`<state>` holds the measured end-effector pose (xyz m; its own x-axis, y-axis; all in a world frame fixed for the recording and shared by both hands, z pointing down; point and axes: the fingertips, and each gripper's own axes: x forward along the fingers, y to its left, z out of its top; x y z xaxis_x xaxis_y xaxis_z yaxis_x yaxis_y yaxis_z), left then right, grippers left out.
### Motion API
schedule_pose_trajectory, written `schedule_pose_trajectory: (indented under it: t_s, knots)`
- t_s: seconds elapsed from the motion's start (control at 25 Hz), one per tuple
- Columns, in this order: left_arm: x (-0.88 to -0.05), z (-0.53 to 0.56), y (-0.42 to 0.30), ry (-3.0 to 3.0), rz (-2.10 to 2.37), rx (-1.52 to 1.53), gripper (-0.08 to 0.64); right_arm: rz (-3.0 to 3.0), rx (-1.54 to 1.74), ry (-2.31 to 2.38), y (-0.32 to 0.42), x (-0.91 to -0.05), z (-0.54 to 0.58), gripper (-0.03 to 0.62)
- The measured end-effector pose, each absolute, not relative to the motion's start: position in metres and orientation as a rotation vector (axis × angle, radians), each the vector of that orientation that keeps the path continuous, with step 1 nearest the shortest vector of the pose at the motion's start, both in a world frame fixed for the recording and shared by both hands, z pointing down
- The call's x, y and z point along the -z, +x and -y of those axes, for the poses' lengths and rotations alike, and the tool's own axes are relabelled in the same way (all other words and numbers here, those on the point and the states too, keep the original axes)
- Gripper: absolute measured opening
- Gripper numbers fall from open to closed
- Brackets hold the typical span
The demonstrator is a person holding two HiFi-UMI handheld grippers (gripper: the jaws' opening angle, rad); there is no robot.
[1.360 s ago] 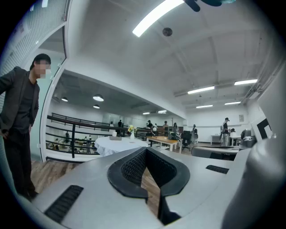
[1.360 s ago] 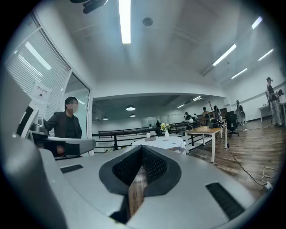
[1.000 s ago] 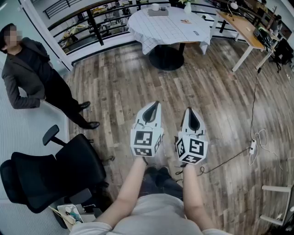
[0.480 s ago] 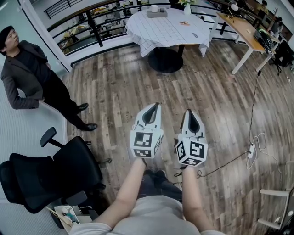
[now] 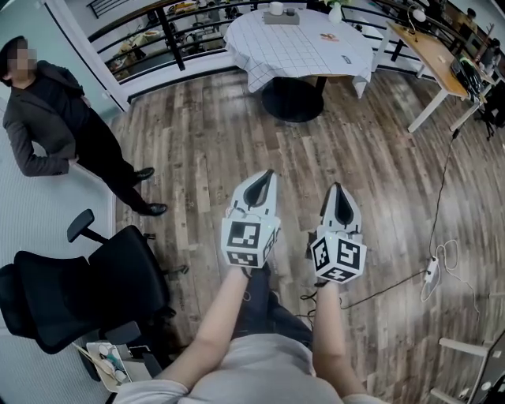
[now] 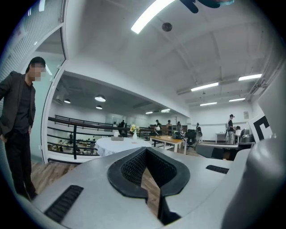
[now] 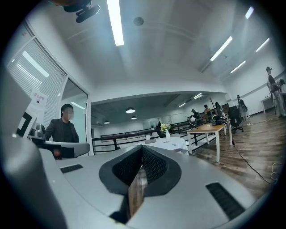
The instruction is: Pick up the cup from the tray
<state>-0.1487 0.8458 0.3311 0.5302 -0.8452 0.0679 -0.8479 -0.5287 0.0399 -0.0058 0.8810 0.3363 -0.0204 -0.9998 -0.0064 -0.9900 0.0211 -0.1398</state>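
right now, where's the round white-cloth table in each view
Head view: round table at top centre, far ahead.
Left gripper view: table left of centre, just above the jaws.
Right gripper view: table just right of centre, above the jaws.
Shared landmark: flower vase on it.

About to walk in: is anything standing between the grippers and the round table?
Nothing visible does: only bare wood floor between the left gripper, right gripper and the round table. Office chair stands off left.

Bright ceiling strips, fisheye-bent edges
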Motion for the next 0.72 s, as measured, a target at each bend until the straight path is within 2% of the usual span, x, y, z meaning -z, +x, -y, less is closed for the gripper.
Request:
schedule_pose_trajectory:
  t_s: [0.32, 0.72]
  knots:
    - [-0.336, -0.778, -0.145, 2.684, 1.49, -0.064, 0.006, -2.18, 0.153, -2.127, -0.004, -0.341, -0.819, 0.008]
    - [-0.324, -0.646, -0.139, 2.687, 1.469, -0.043, 0.007, -2.188, 0.135, -2.127, -0.005, -0.327, -0.688, 0.008]
